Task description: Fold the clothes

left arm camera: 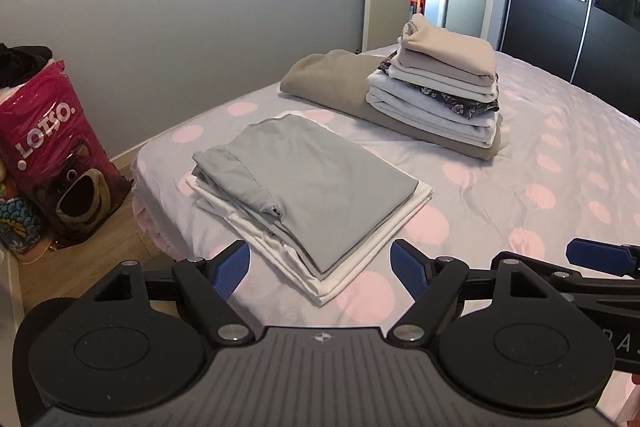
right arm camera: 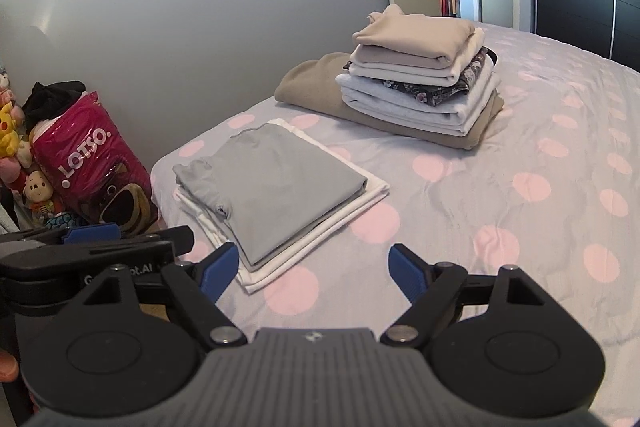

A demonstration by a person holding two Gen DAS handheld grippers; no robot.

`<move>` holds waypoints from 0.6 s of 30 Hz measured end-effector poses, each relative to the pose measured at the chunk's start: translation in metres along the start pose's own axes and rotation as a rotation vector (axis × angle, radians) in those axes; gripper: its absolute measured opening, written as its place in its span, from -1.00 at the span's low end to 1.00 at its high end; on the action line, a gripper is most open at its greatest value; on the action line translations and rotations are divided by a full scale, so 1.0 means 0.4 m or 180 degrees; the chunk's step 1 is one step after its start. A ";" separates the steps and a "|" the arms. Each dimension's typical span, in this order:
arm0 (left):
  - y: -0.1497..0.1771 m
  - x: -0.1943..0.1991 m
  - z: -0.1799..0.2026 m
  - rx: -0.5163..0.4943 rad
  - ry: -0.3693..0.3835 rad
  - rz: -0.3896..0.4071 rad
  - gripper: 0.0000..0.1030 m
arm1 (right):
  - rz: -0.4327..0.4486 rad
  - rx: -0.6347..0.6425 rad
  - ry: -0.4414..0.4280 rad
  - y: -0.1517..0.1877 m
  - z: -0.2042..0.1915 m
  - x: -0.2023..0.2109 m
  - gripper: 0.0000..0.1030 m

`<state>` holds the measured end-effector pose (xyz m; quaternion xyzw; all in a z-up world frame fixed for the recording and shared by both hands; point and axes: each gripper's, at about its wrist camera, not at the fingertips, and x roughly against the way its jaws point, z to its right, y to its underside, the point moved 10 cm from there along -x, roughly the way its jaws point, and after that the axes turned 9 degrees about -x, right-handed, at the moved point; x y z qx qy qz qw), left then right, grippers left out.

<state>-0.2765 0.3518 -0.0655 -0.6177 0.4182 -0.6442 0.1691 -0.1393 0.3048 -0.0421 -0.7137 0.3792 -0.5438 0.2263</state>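
Your left gripper [left arm camera: 320, 267] is spread wide and holds nothing, and the folded grey shirt [left arm camera: 316, 179] lies on the bed [left arm camera: 520, 155] straight ahead of it, its near corner reaching in between the blue fingertips [left arm camera: 232, 265] without touching them. That grey shirt sits squarely on a folded white garment [left arm camera: 416, 203], whose edges stick out past the grey shirt on the near and right sides. Your right gripper [right arm camera: 310, 269] is likewise wide apart and empty, with the grey shirt ahead and to its left, so the near corner of the white garment lies just beside its left fingertip. Beyond the grey shirt, further up the bed, a taller stack of folded clothes [left arm camera: 444, 79] rests on a tan folded item [left arm camera: 320, 75]. From the left wrist you see one blue finger of the right gripper poking in to the right of the grey shirt; from the right wrist you see the left gripper's body to the left of the grey shirt, and also plush toys [right arm camera: 16, 147] beside the pink bag [right arm camera: 92, 163] on the floor, left of the grey shirt.
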 end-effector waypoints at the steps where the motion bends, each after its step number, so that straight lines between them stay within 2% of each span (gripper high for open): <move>1: -0.001 0.002 0.000 0.0007 0.0004 0.0003 0.50 | 0.0007 -0.0003 -0.0006 0.000 0.000 0.002 0.63; 18: -0.003 0.020 0.001 -0.0013 -0.0026 0.0014 0.49 | 0.0037 -0.0029 -0.0033 0.001 0.000 0.023 0.65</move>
